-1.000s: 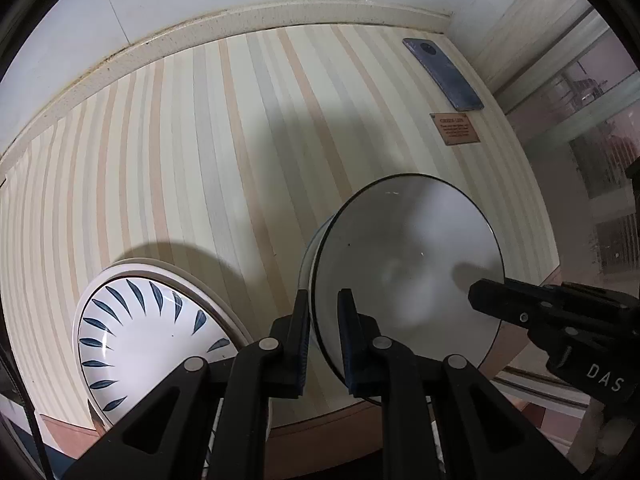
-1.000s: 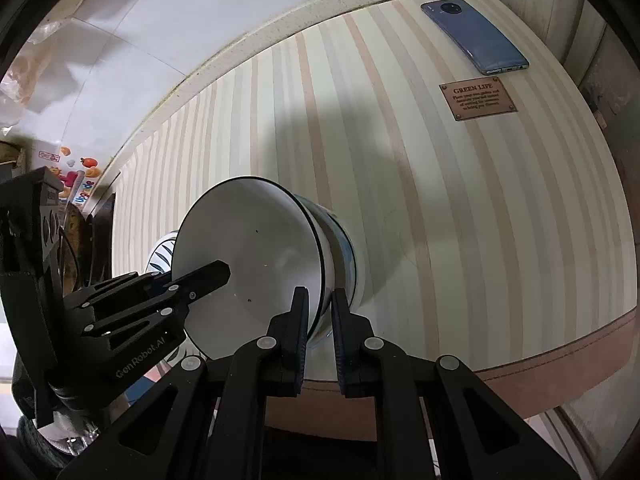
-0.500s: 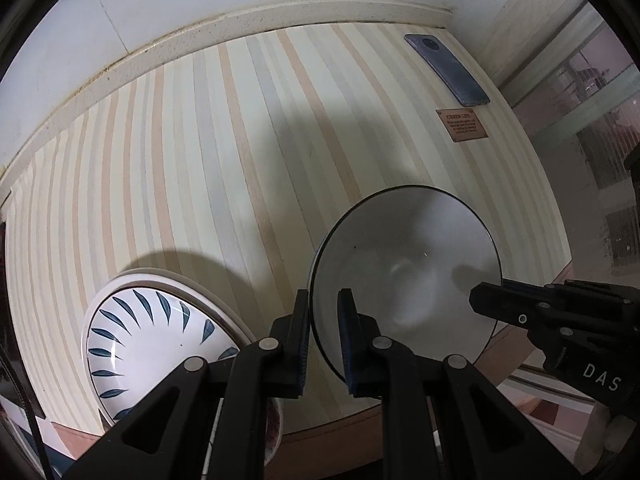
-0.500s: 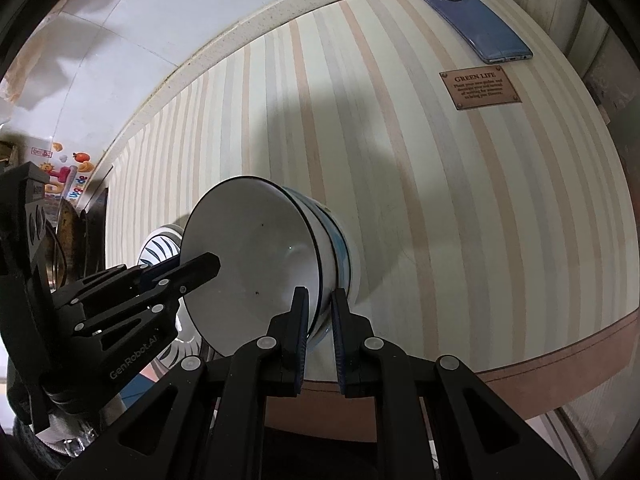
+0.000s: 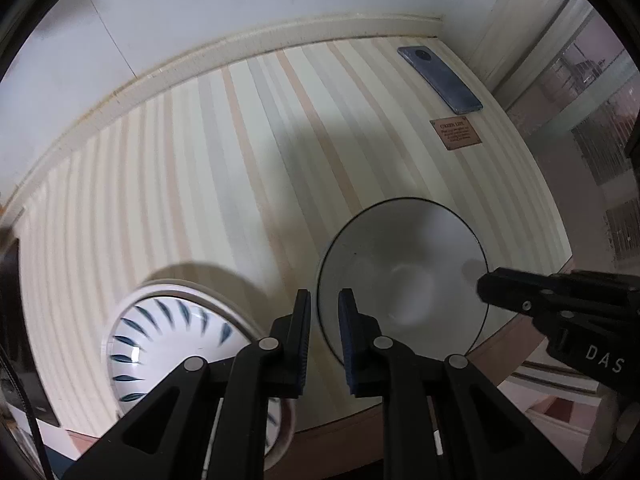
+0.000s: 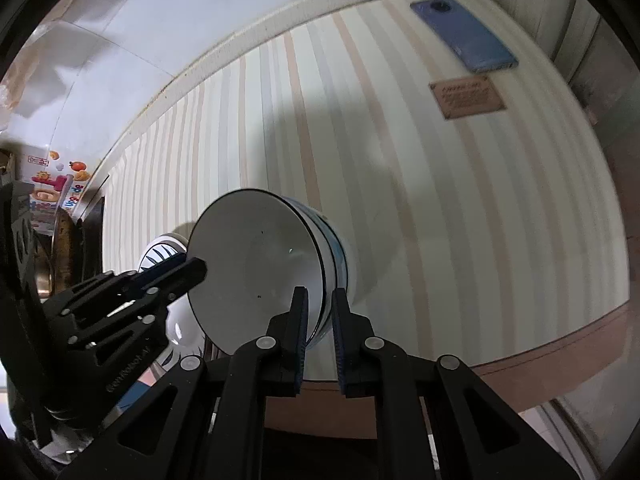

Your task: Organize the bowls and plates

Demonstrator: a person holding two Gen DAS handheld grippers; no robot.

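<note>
Bowl [image 5: 404, 276] held between two claws above the near edge of a striped tabletop [image 5: 224, 184], its white inside and thin dark rim turned toward the left camera. The left claw [image 5: 324, 334] pinches the bowl's rim on one side, one pad inside and one outside; the right claw [image 6: 320, 330] pinches the opposite rim the same way, with the blue-banded outer wall showing beyond its pads. Each claw also shows in the other's view: the right one [image 5: 560, 300] reaches in at the bowl's far rim, and the left one [image 6: 120, 300] does so from the other side. Beside the bowl, toward the left claw, a white plate [image 5: 172, 344] with dark blue leaf marks rests at the tabletop's near edge, partly hidden by the claw's arms. At the far corner of the tabletop, well apart from the dishes, a blue phone [image 6: 464, 36] lies face down by the wall, and a small brown plaque [image 6: 468, 96] with unreadable lettering sits just in front of it.
</note>
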